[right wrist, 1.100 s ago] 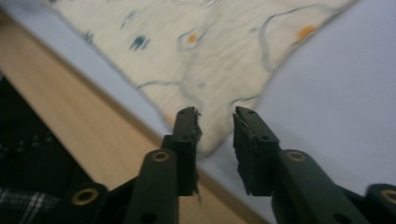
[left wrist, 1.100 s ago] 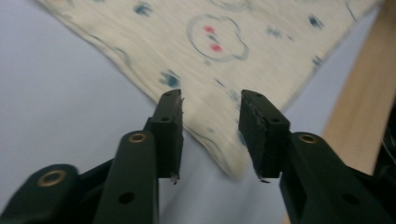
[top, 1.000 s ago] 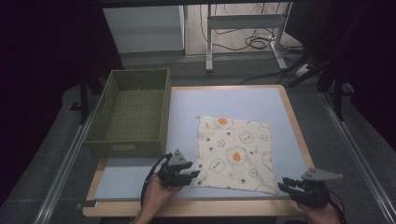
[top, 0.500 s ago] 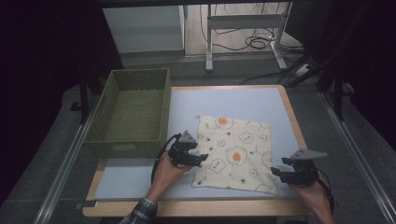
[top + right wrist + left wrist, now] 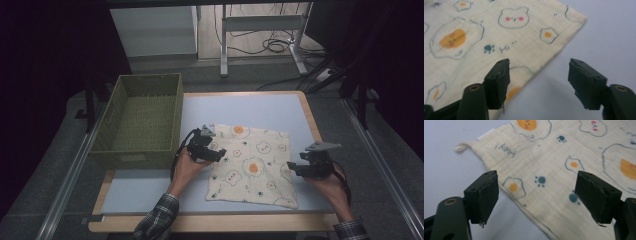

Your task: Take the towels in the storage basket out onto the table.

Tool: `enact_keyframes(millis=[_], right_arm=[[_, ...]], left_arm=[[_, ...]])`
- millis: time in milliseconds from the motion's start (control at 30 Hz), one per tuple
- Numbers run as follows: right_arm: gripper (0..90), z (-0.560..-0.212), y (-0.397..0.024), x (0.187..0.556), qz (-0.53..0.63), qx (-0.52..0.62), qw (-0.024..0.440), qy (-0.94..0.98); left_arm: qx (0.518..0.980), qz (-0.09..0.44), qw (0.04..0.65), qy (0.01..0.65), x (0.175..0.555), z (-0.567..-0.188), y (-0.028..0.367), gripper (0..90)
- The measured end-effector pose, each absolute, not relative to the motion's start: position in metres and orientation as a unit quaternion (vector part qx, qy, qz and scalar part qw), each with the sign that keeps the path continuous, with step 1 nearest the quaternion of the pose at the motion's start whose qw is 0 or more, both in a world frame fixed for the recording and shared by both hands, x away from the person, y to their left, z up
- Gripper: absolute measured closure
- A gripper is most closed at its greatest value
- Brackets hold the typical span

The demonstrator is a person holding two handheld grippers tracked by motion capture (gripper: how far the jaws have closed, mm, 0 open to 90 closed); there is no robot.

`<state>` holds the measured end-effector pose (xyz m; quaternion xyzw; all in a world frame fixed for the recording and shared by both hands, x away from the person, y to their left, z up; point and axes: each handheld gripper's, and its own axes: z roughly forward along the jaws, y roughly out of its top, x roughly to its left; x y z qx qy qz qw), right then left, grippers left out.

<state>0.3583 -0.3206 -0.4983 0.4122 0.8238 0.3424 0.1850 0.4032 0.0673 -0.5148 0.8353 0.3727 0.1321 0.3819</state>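
While it lies flat on the blue table beside a basket, cloth: thin, limp, light; pinch an edge. Left gripper, right gripper: jaws wide, empty.

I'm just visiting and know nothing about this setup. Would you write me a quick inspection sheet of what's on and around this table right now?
Surface: pale blue table top with a wooden edge.
Job's things: cream cloth printed with fried eggs and bears, lying flat and spread out; green woven basket at the table's left, nothing seen inside.
Clutter: nothing seen.
Grippers: left gripper open, jaws straddling the cloth's left edge; right gripper open, over the cloth's right edge. Neither holds anything.
Cables: black cable looping from the left gripper; more cables on the floor beyond the table.
Surroundings: metal frame legs behind the table; dark room at both sides.
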Motion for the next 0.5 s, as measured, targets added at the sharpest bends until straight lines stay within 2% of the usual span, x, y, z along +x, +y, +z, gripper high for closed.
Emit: enact_keyframes(millis=[67, 100, 133, 267, 367, 500], right_arm=[[42.2, -0.498, -0.321, 0.366, 0.345, 0.413, 0.187, 0.822], [42.2, -0.498, -0.321, 0.366, 0.345, 0.413, 0.187, 0.822], [50.7, -0.498, -0.323, 0.375, 0.349, 0.420, 0.175, 0.819], [61.6, -0.499, -0.327, 0.391, 0.366, 0.425, 0.139, 0.816], [66.2, -0.498, -0.327, 0.400, 0.357, 0.435, 0.148, 0.813], [68.0, -0.497, -0.327, 0.412, 0.365, 0.428, 0.166, 0.810]], left_arm=[[0.833, 0.138, 0.381, 0.376, 0.409, -0.515, 0.065, 19.1], [0.833, 0.138, 0.381, 0.376, 0.409, -0.515, 0.065, 18.4], [0.832, 0.144, 0.378, 0.380, 0.414, -0.516, 0.064, 18.3], [0.831, 0.152, 0.372, 0.383, 0.425, -0.517, 0.062, 18.3], [0.829, 0.156, 0.370, 0.389, 0.433, -0.519, 0.061, 18.4], [0.824, 0.153, 0.372, 0.399, 0.444, -0.521, 0.061, 19.1]])
